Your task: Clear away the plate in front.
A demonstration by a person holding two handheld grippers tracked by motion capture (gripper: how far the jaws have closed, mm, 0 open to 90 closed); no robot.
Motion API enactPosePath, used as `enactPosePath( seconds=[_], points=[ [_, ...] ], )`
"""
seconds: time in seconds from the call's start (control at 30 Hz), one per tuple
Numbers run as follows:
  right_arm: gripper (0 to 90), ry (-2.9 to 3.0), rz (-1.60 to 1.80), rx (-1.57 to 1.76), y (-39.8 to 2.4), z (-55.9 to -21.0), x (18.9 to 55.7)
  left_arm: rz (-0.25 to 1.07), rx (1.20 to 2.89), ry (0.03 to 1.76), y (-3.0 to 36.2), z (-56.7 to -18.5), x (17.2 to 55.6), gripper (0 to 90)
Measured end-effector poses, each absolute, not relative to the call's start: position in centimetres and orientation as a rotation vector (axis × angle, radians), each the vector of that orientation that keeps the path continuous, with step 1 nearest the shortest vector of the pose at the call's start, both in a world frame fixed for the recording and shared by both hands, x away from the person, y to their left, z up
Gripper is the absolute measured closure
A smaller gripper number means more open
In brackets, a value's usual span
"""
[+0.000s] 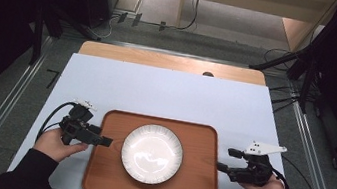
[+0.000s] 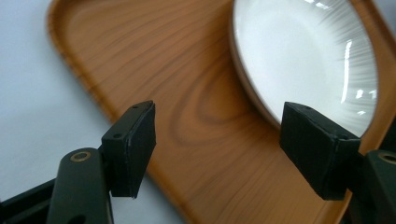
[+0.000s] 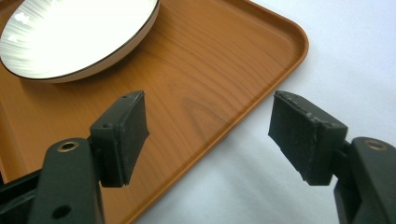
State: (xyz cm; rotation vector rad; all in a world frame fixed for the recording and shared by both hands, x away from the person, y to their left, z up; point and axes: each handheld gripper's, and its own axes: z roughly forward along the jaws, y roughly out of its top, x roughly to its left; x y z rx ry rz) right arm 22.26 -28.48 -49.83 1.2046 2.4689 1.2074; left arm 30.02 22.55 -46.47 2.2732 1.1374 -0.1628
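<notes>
White table (image 1: 167, 92): plate (image 1: 151, 153) on tray (image 1: 103, 176), both grippers (image 1: 107, 141) (image 1: 225, 159) agape.

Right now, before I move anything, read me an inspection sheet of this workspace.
Surface: white sheet over a wooden table.
Job's things: white plate sits centred on the brown tray.
Clutter: nothing seen.
Grippers: left gripper at the tray's left edge, jaws apart, holding nothing; right gripper at the tray's right edge, jaws apart, holding nothing.
Cables: one black cable trails from the left gripper; more on the floor.
Surroundings: metal rails at the table's sides, dark stands behind.
</notes>
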Motion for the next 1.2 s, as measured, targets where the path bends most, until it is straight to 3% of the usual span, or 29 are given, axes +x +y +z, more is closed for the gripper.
enactPosePath(
  seconds=[1.2],
  points=[
    [28.0,2.42,1.222,1.252,-29.6,-49.6,21.9,0.184,2.333,1.145,28.7,-46.4,27.1,28.5]
  ],
)
